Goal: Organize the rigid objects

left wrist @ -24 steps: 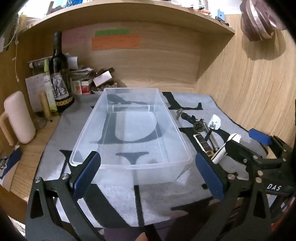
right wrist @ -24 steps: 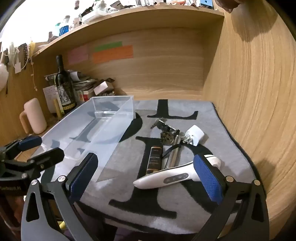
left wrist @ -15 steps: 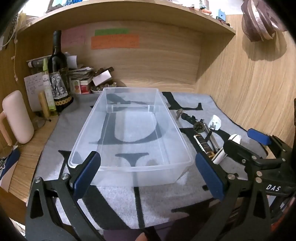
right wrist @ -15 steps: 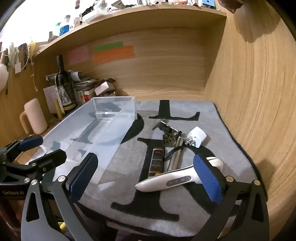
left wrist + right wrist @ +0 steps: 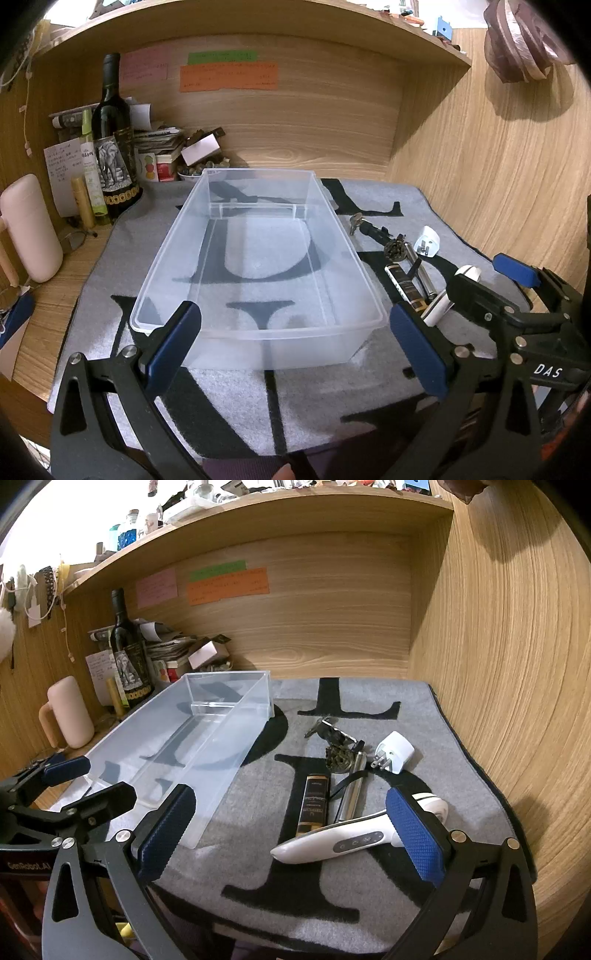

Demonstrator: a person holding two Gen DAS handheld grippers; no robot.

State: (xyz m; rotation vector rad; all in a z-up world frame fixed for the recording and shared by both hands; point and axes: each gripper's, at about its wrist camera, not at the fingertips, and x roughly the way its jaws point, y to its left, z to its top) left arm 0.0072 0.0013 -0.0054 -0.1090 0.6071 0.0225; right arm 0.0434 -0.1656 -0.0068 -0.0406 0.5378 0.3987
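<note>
A clear plastic bin [image 5: 258, 325] stands empty on the grey mat, also in the right wrist view [image 5: 221, 771]. My left gripper [image 5: 291, 343] is open and empty just before its near wall. To the bin's right lie a white handheld device [image 5: 343, 840], a black-and-gold tube [image 5: 314, 805], a metal cylinder [image 5: 351, 794], a white plug adapter [image 5: 395, 751] and a keyring with a dark charm [image 5: 336, 738]. My right gripper [image 5: 291, 829] is open and empty, over the near end of the white device.
A grey mat [image 5: 369, 886] with big black letters covers the desk. A wine bottle [image 5: 112, 147], a pink mug [image 5: 29, 236] and paper clutter stand at the back left. Wooden walls close the back and right side [image 5: 498, 664].
Both grippers have moved slightly; the bin and the loose objects lie where they were. Both stay open.
</note>
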